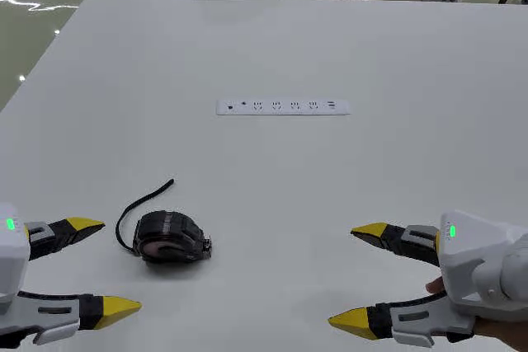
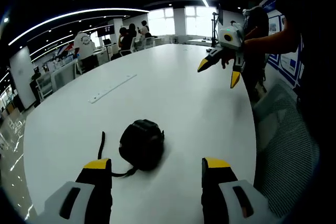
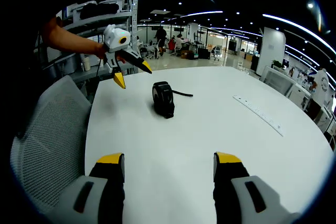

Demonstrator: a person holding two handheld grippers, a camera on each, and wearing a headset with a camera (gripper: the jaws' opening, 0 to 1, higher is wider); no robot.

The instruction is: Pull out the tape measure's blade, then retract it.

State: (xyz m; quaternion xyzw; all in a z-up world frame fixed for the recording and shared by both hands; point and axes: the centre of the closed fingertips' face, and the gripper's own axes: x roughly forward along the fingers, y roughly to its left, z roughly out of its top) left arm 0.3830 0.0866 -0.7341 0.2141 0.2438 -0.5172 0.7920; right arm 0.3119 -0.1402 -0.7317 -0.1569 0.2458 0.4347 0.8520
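Left gripper point(image 1: 122, 265), right gripper point(image 1: 341, 275): jaws apart, empty. Black rubber-cased tape measure point(image 1: 169, 238) likely rigid, hefty; clamp its flat sides.

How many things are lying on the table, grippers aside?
2: the black tape measure sits just ahead of the left gripper; the white power strip lies farther back, near the middle. Nothing seems hidden.

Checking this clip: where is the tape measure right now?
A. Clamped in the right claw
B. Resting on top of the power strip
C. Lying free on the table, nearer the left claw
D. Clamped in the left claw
C: the tape measure lies on the white table with nothing gripping it. The left claw stands open close beside it and the right claw stands open farther off.
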